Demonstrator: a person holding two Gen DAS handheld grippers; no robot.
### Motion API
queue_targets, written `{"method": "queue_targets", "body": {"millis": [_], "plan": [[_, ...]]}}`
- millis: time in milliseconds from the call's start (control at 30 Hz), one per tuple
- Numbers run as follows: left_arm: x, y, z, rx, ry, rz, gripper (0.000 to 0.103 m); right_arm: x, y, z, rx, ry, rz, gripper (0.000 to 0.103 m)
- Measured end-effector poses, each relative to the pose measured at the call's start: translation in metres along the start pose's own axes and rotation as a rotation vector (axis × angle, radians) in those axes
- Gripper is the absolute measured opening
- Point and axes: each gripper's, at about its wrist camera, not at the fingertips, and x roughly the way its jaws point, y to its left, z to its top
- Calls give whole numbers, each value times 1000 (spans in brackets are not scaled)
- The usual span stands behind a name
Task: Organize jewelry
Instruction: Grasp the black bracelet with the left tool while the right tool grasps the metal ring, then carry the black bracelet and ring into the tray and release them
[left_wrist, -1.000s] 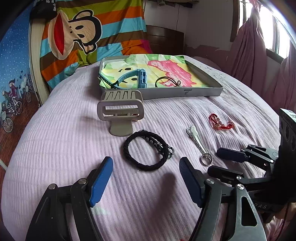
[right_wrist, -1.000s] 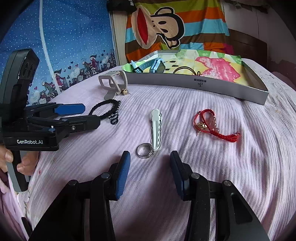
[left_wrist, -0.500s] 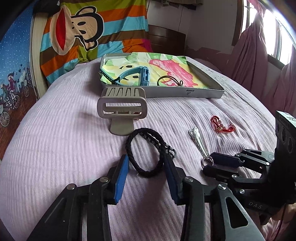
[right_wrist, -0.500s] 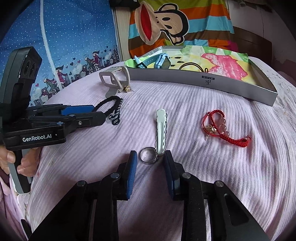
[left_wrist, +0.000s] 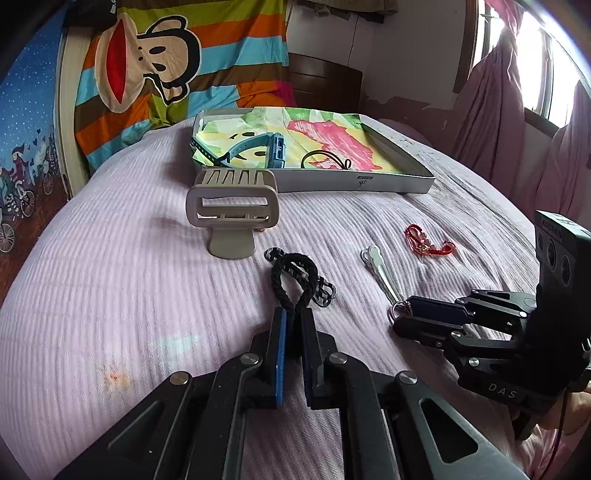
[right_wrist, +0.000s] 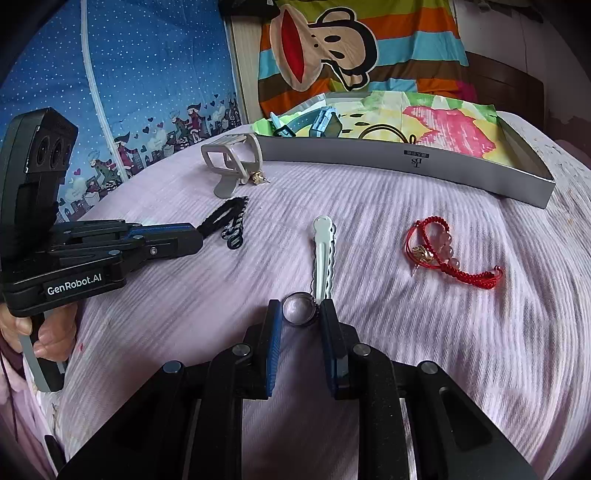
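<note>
My left gripper (left_wrist: 291, 314) is shut on the near end of a black braided bracelet (left_wrist: 291, 273), whose loop is squeezed narrow on the lilac bedspread; from the right wrist view this gripper (right_wrist: 199, 236) shows side-on. My right gripper (right_wrist: 300, 308) has its jaws closing, with a silver ring (right_wrist: 300, 314) between the pads and touching both. A silver hair clip (right_wrist: 325, 254) lies just beyond the ring. A red bead bracelet (right_wrist: 443, 254) rests to the right of the clip. The grey box (left_wrist: 354, 182) at the back holds a blue watch (left_wrist: 258, 147) and a black cord.
A beige hair claw (left_wrist: 232, 206) stands in front of the box's left corner, with a small gold earring (right_wrist: 258, 178) beside it. A striped monkey blanket hangs behind the bed. Pink curtains hang at the right. A hand (right_wrist: 40, 332) grips the left tool's handle.
Both grippers have closed from open. The left one came forward and pinched the black bracelet, squeezing its loop narrow. The right one's pads have closed in around the silver ring.
</note>
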Motion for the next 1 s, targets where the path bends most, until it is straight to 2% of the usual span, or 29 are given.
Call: {"method": "queue_targets", "body": {"millis": [467,633,800,1000], "plan": [[-21,-8,-3,12,-74,0,6,-14,9,-4,-45,-44,11,18],[-32,-15,4,35,-120,-9,6,-22,3,-1,-19,-74,25,18],[-32,-21,25,24,-156,-14,5,-32,-9,13,22,-126,29,18],[-18,-22,71,-11,-173,-9,6,-34,-32,50,54,-182,9,18]]}}
